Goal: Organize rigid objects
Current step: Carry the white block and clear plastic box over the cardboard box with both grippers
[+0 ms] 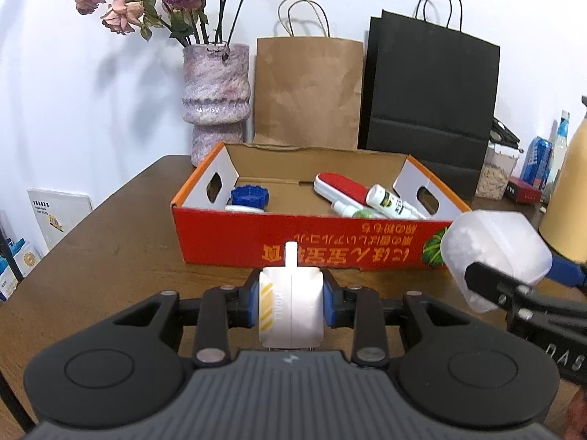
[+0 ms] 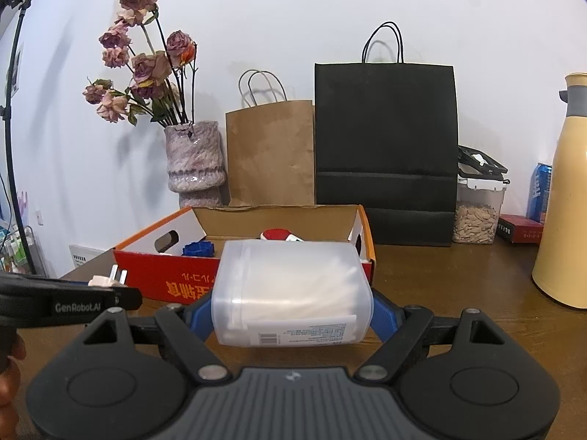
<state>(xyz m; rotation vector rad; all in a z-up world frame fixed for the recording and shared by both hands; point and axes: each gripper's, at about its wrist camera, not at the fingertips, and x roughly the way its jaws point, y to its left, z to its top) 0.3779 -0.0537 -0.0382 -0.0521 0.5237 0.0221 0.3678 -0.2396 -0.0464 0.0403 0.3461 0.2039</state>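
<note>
My left gripper is shut on a white plug adapter with its prongs pointing forward, held just in front of the red cardboard box. My right gripper is shut on a translucent plastic cotton-swab box, also in front of the red box; the swab box shows at the right in the left wrist view. Inside the red box lie a blue lid, a red-and-white lint brush and white tubes. The adapter's prongs show in the right wrist view.
Behind the box stand a vase of dried roses, a brown paper bag and a black paper bag. At the right are a jar of seeds, a blue can and a tall yellow flask. The table is dark wood.
</note>
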